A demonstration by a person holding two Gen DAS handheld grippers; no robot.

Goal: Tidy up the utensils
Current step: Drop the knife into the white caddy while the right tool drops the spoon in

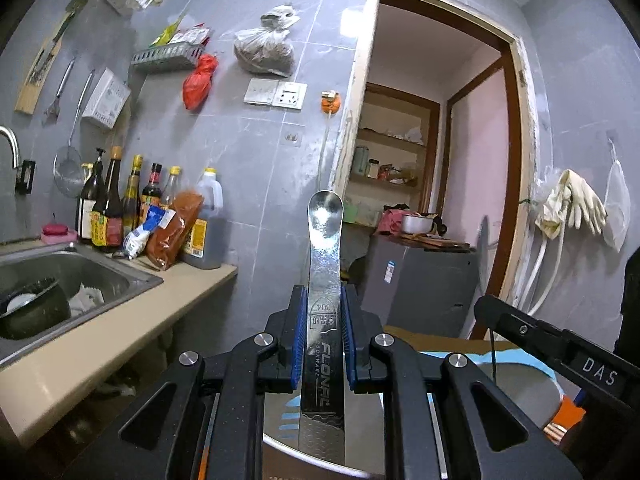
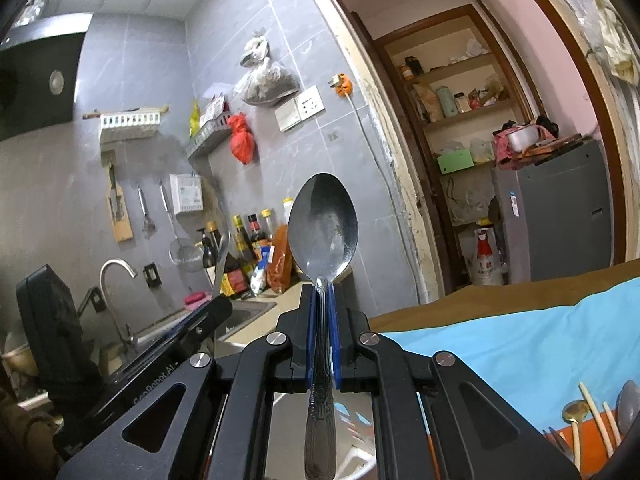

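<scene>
Here the left gripper (image 1: pixel 323 332) pinches a flat steel utensil (image 1: pixel 323 264) upright; the right gripper (image 2: pixel 323 328) clamps a spoon (image 2: pixel 322 236), above the blue cloth (image 2: pixel 520 344) beside the kitchen counter (image 1: pixel 120 320).

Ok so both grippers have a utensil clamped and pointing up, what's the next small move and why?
Probably lower the right gripper toward the blue cloth. It is shut on the spoon, and other utensils already lie at that cloth's lower right, so the spoon likely belongs there. The left gripper can wait, shut on its flat steel utensil.
</scene>
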